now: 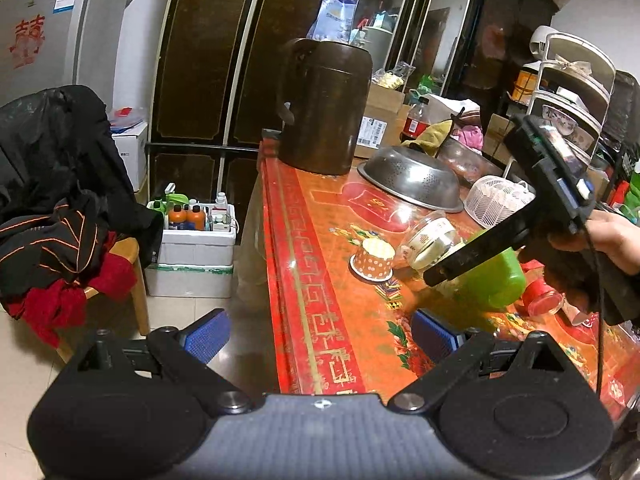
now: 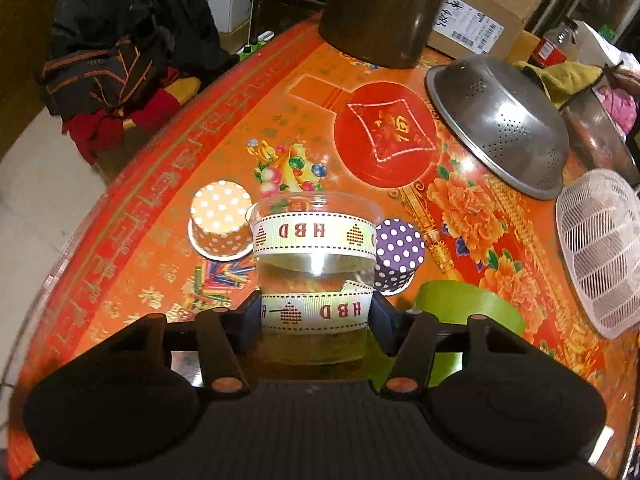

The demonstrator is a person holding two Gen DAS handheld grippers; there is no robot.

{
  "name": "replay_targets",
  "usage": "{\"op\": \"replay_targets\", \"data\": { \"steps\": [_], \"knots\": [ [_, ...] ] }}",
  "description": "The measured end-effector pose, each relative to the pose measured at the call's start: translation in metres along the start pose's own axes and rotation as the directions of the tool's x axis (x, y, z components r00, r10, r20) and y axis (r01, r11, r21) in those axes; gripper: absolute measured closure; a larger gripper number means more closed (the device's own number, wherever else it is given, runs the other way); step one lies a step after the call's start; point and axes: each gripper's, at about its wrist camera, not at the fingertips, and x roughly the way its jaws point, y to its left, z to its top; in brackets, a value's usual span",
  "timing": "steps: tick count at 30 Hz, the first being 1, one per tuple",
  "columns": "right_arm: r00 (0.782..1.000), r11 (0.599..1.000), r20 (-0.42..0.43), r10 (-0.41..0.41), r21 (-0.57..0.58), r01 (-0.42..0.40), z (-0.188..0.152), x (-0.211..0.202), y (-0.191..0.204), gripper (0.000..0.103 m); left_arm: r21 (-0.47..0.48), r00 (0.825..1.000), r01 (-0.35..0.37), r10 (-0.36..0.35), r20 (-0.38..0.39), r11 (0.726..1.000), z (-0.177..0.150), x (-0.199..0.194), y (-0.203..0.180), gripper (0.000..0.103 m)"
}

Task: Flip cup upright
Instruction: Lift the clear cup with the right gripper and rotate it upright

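Note:
A clear plastic cup with white "HBD" ribbon bands (image 2: pixel 315 264) is clamped between the blue pads of my right gripper (image 2: pixel 316 316), lifted and tilted over the table, its open mouth pointing away from the camera. In the left wrist view the same cup (image 1: pixel 430 242) shows tilted in the air in front of the right gripper's black finger (image 1: pixel 472 252). My left gripper (image 1: pixel 320 332) is open and empty, over the table's near left edge.
An orange polka-dot paper cup (image 2: pixel 220 220) stands upside down on the red-orange table (image 2: pixel 160 184). A purple polka-dot cup (image 2: pixel 398 254), a green container (image 2: pixel 468 306), a steel colander (image 2: pixel 500 124), a white basket (image 2: pixel 604 248) and a brown jug (image 1: pixel 324 104) are around.

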Motion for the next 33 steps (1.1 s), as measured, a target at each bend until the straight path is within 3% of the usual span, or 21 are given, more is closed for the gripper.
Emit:
{"op": "replay_targets", "data": {
  "steps": [6, 12, 16, 20, 22, 24, 33],
  "knots": [
    [0.999, 0.99, 0.032, 0.041, 0.131, -0.045, -0.028, -0.047, -0.001, 0.047, -0.026, 0.998, 0.056, -0.056, 0.003, 0.998, -0.001, -0.011, 0.003, 0.004],
    [0.994, 0.949, 0.017, 0.105, 0.298, -0.105, -0.098, -0.096, 0.013, 0.046, -0.024, 0.992, 0.116, -0.117, -0.04, 0.993, -0.005, -0.018, -0.002, 0.004],
    [0.987, 0.888, -0.018, 0.16, 0.439, -0.136, -0.141, -0.091, 0.017, 0.046, -0.036, 0.977, 0.197, -0.199, -0.074, 0.98, -0.013, -0.017, -0.007, 0.0],
    [0.983, 0.816, 0.007, 0.182, 0.557, -0.155, -0.16, -0.084, 0.005, 0.046, -0.043, 0.951, 0.263, -0.267, -0.156, 0.964, -0.027, -0.009, -0.019, 0.0],
    [0.983, 0.788, 0.014, 0.184, 0.596, -0.156, -0.166, -0.081, 0.0, 0.046, -0.035, 0.941, 0.279, -0.28, -0.192, 0.96, -0.033, -0.007, -0.026, 0.0],
    [0.982, 0.767, 0.025, 0.186, 0.622, -0.161, -0.172, -0.08, -0.002, 0.046, -0.015, 0.942, 0.274, -0.271, -0.198, 0.962, -0.036, -0.007, -0.033, 0.0],
    [0.981, 0.751, 0.043, 0.191, 0.637, -0.174, -0.183, -0.078, 0.0, 0.043, -0.035, 0.936, 0.268, -0.269, -0.226, 0.963, -0.031, 0.001, -0.041, 0.0]
  ]
}}
